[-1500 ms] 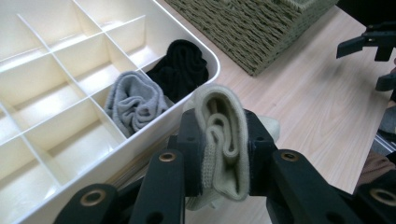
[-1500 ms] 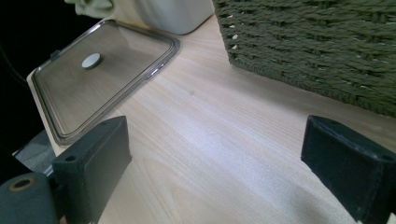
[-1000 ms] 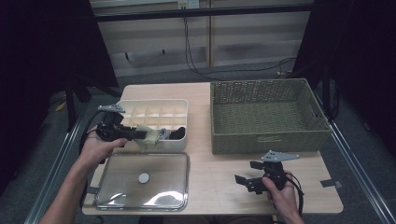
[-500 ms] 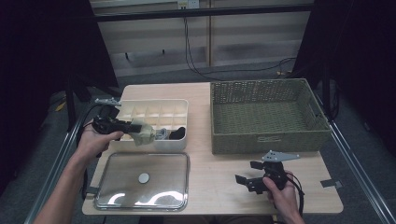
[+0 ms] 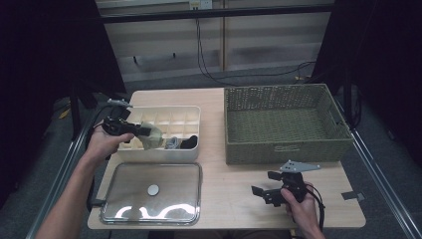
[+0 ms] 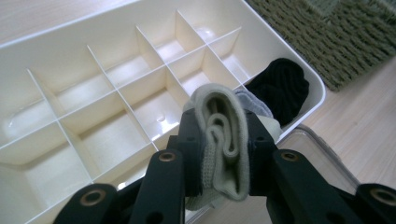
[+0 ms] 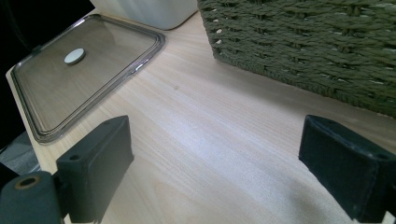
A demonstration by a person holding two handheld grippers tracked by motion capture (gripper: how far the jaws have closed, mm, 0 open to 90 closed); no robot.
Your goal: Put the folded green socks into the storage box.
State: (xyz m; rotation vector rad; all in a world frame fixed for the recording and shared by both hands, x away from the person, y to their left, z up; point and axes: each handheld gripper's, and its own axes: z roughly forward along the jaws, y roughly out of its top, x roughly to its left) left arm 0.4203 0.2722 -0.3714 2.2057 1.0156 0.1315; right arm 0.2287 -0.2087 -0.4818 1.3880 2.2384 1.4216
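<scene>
Left gripper (image 6: 219,154) pinches a folded pale-green sock (image 6: 223,140) between its jaws, holding it above the near side of the white divided box (image 5: 191,149), over an empty cell. Beside it, toward the box's right end, lie what looks like a grey sock (image 6: 252,103) and a black sock (image 6: 282,91). Right gripper (image 5: 266,191) rests with jaws spread wide over bare table (image 7: 224,154), near the clear lid (image 7: 84,79) and wicker basket (image 7: 317,51).

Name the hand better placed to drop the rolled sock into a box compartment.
Left. The left gripper is shut on the pale sock above the white divided box; the right gripper rests open and empty near the table's front edge.
</scene>
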